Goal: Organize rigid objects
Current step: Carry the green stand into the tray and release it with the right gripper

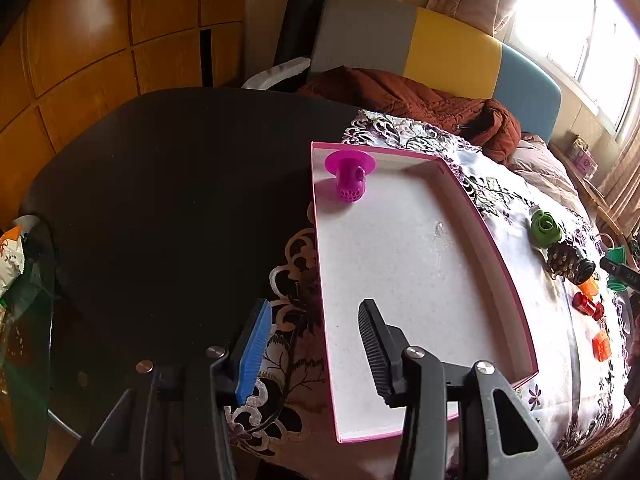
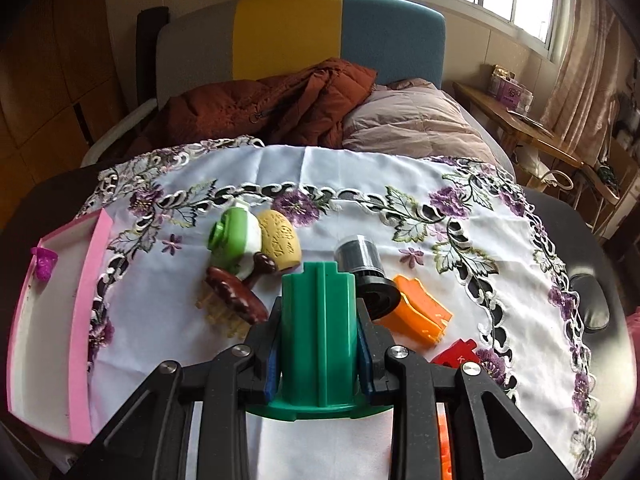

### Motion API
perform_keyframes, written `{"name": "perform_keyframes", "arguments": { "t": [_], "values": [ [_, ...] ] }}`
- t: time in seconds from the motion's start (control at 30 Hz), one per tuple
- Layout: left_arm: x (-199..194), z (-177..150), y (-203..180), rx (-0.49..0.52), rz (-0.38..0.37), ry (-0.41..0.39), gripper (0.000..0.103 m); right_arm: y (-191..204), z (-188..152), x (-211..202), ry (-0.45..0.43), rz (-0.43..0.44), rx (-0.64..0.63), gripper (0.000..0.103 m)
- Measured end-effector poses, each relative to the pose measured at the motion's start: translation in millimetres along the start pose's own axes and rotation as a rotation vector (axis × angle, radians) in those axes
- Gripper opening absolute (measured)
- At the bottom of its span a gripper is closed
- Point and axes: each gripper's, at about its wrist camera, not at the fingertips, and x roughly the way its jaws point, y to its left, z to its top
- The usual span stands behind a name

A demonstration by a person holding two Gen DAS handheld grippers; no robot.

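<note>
My right gripper (image 2: 318, 344) is shut on a green plastic cylinder with a flange (image 2: 318, 328), held above the floral cloth. Ahead of it lie a green-and-white piece (image 2: 234, 240), a yellow textured piece (image 2: 280, 244), a brown wooden brush (image 2: 236, 294), a black cylinder (image 2: 362, 264), an orange piece (image 2: 420, 312) and a red piece (image 2: 456, 356). The pink-rimmed white tray (image 1: 416, 280) holds a magenta strainer (image 1: 350, 176) in its far corner. My left gripper (image 1: 312, 344) is open and empty over the tray's near left edge. The tray also shows in the right wrist view (image 2: 90, 320).
The floral cloth (image 2: 340, 184) covers a black round table (image 1: 160, 184). A brown jacket (image 2: 280, 108) and a pinkish quilt (image 2: 408, 128) lie on the seat behind. A glass side table (image 1: 24, 320) with a snack bag stands at the left.
</note>
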Motion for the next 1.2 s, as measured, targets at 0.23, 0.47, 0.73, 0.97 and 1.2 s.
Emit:
{"name": "perform_keyframes", "arguments": {
  "t": [0.23,0.47,0.73,0.97,1.2],
  "values": [
    [3.5,-1.2,4.7,-0.014,-0.004,0.006,0.045,58.9,5.8,-18.4,-0.015,0.18,-0.068,0.03],
    [7.2,-5.6,24.6,-0.06,0.01,0.021,0.045,163.2,-3.1,-22.1,0.039,0.409,-0.212,0.03],
    [8.4,-8.7,53.5,-0.113,0.028,0.016,0.045,277.0,-24.8,0.1,0.152,0.559,-0.347,0.03],
    [14.6,-10.2,65.1,-0.134,0.029,0.03,0.045,334.6,-16.0,42.7,0.237,0.545,-0.338,0.031],
    [18.2,-11.7,71.1,-0.144,0.032,0.033,0.045,347.9,-21.1,57.1,0.275,0.544,-0.328,0.039]
  ]
}}
